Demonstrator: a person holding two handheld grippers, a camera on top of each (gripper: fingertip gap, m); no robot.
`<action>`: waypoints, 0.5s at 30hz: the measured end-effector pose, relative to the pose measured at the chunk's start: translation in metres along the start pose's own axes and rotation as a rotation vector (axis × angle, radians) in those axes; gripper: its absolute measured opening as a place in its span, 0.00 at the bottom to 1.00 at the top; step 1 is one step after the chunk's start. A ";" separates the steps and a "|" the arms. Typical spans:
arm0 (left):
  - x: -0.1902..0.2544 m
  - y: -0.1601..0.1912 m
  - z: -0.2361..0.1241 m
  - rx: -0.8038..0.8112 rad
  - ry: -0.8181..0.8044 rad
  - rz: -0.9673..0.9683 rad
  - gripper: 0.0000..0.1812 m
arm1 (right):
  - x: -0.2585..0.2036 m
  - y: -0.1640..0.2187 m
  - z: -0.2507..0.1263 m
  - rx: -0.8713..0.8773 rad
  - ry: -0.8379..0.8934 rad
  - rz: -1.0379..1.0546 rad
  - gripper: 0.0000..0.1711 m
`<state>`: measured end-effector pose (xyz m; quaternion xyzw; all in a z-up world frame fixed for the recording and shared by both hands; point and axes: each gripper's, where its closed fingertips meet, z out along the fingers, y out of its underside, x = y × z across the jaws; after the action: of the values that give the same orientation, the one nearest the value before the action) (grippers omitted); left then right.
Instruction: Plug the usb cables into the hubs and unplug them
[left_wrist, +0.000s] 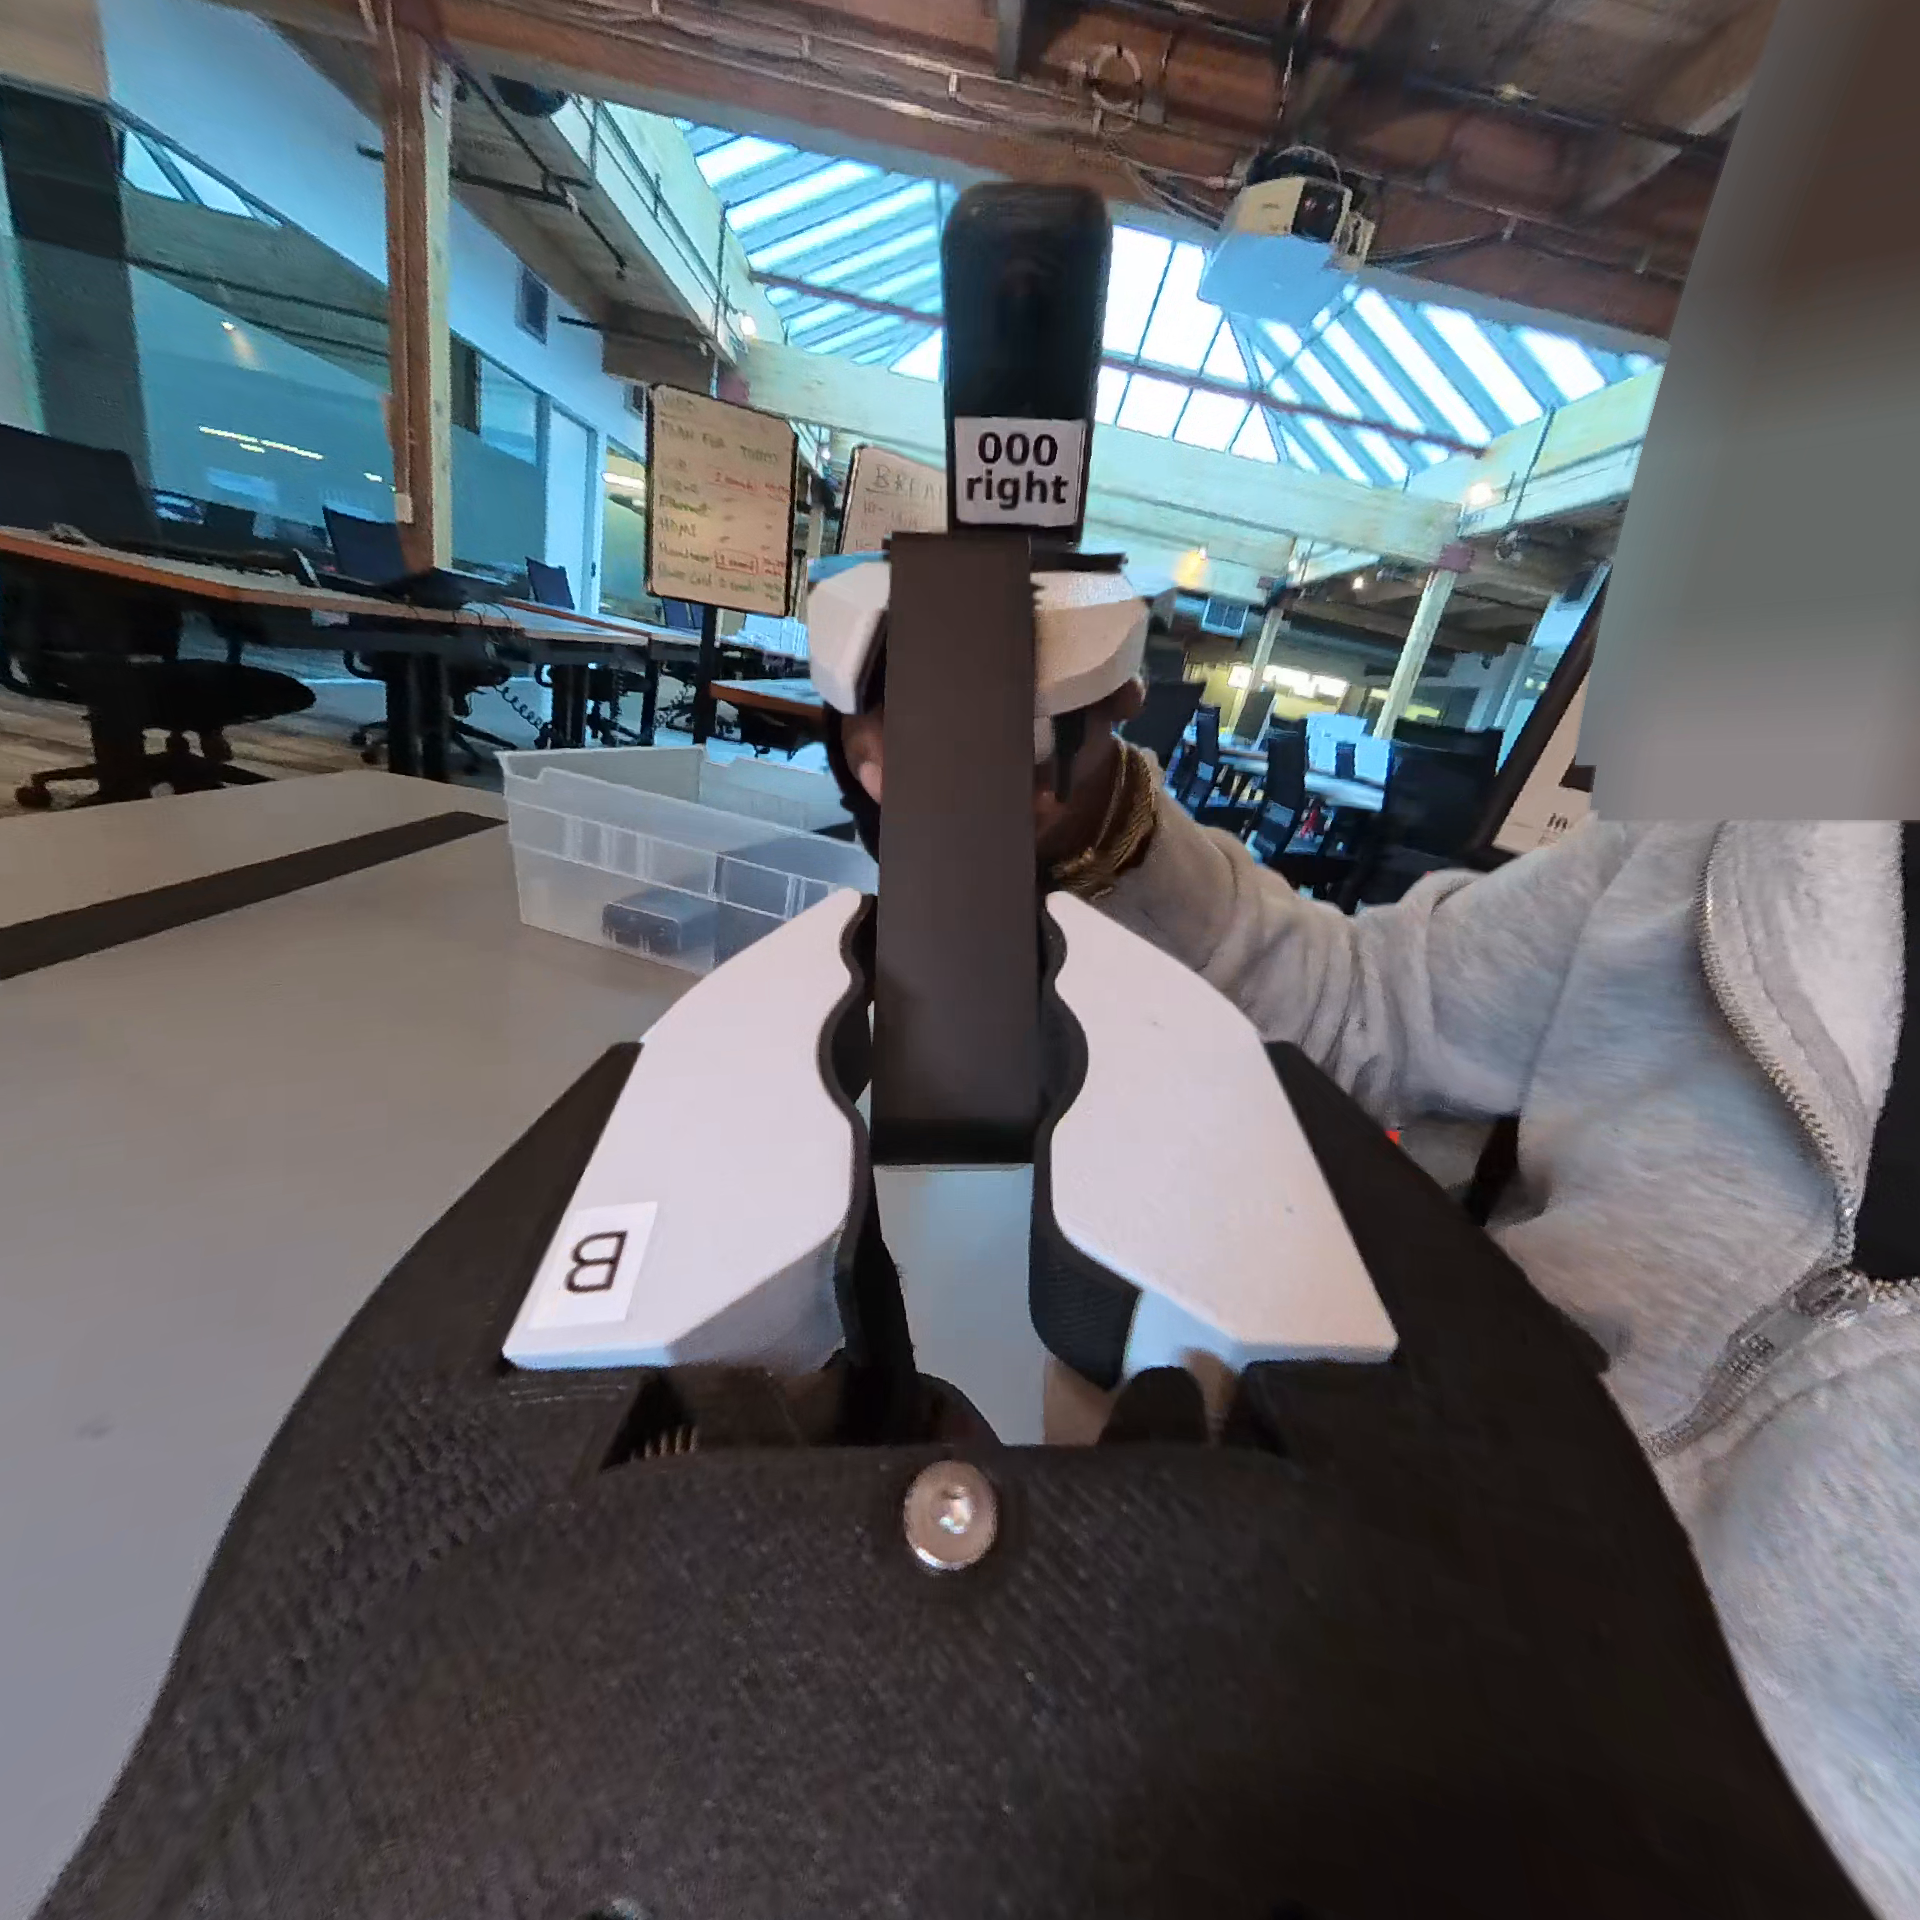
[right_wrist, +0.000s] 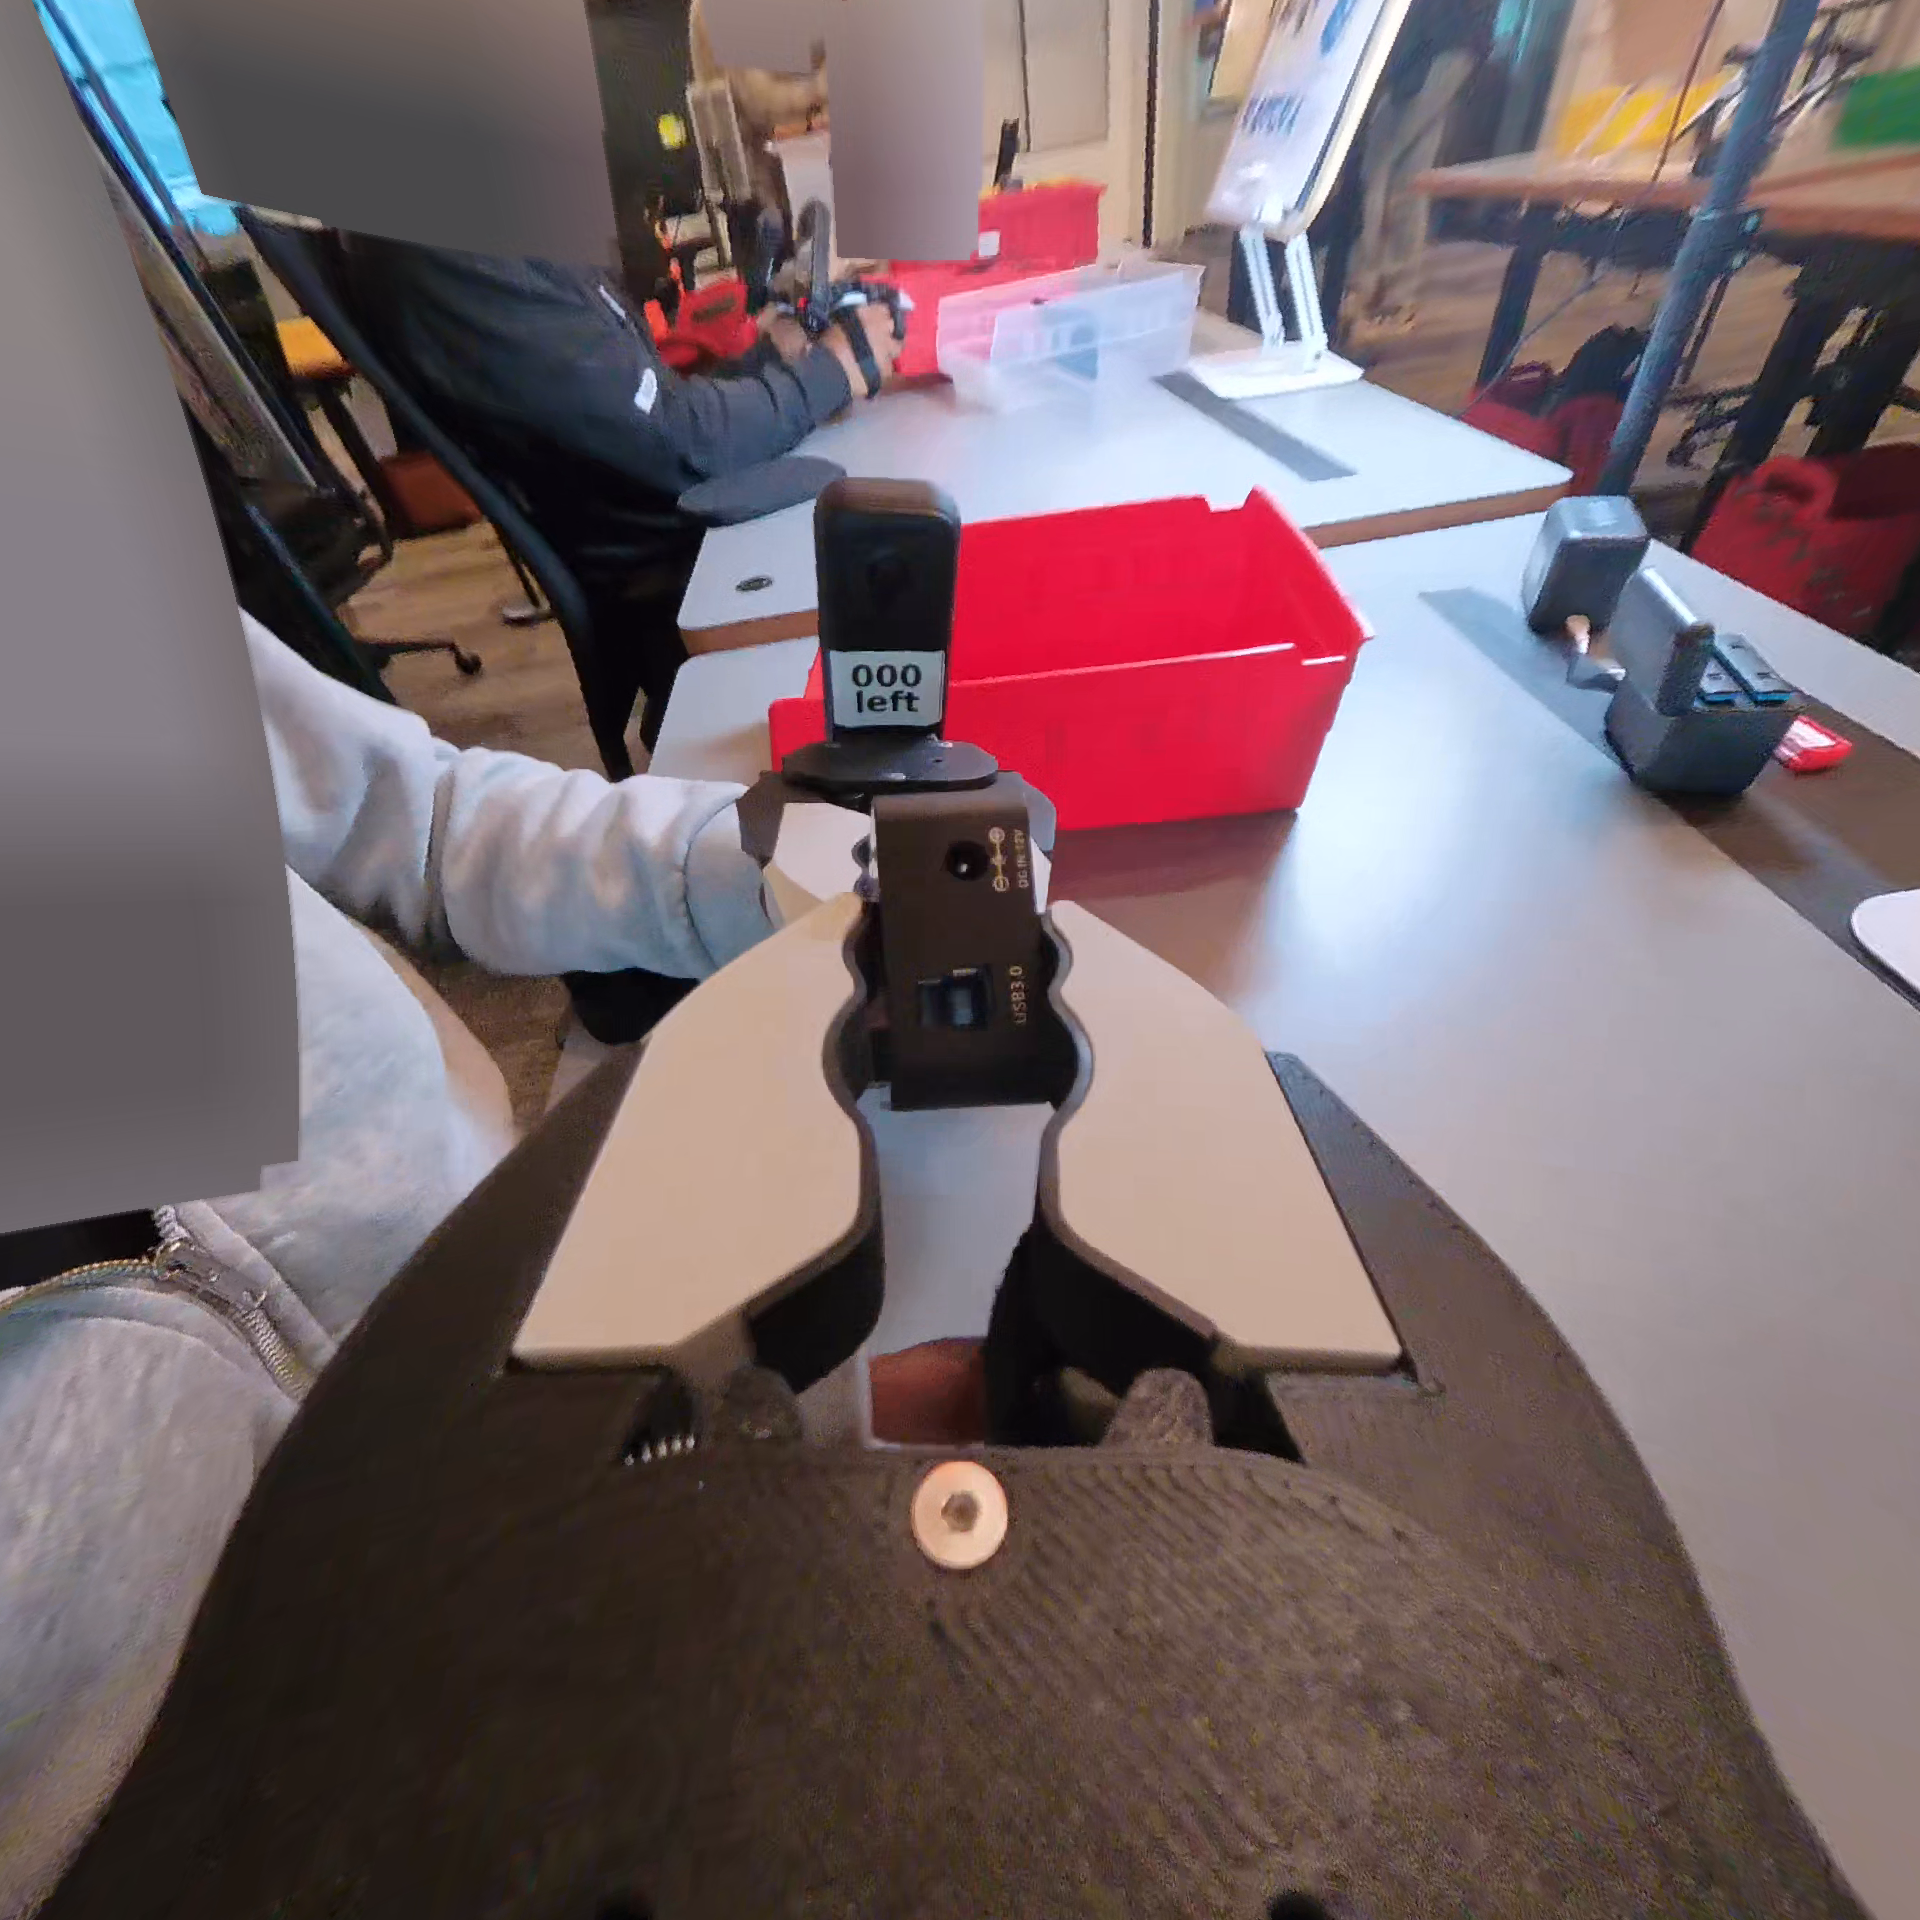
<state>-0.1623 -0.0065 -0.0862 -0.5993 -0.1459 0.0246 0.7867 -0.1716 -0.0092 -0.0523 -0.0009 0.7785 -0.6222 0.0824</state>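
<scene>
A long black USB hub (left_wrist: 956, 831) is held between the two grippers, above the grey table (left_wrist: 260, 1143). My left gripper (left_wrist: 956, 925) is shut on its near end. The right gripper's white fingers (left_wrist: 847, 649) clamp the far end, below its black camera (left_wrist: 1023, 312). In the right wrist view my right gripper (right_wrist: 958, 920) is shut on the hub's end face (right_wrist: 961, 997), which shows a round socket and a square port. The left gripper's camera (right_wrist: 885, 603) stands just beyond. No cable is visible in either view.
A clear plastic bin (left_wrist: 623, 821) with dark boxes stands behind the hub in the left view. A red bin (right_wrist: 1143, 665) sits just beyond the grippers. Grey devices (right_wrist: 1662, 675) lie at the right. Another person (right_wrist: 582, 384) sits at the neighbouring table. The tips of both grippers are at nearly the same place.
</scene>
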 end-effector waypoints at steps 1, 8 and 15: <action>-0.002 -0.003 0.000 0.018 -0.008 -0.012 0.16 | 0.001 -0.002 0.000 -0.013 0.001 0.005 0.16; -0.030 -0.023 -0.014 0.173 -0.184 -0.053 0.25 | 0.044 -0.078 -0.069 -0.032 0.440 -0.218 0.16; -0.036 -0.004 -0.008 0.066 -0.223 -0.022 0.25 | 0.123 -0.082 -0.299 -0.186 1.508 -0.150 0.16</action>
<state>-0.1954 -0.0226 -0.0920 -0.5650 -0.2382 0.0872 0.7852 -0.3398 0.2491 0.0749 0.3644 0.6710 -0.3903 -0.5144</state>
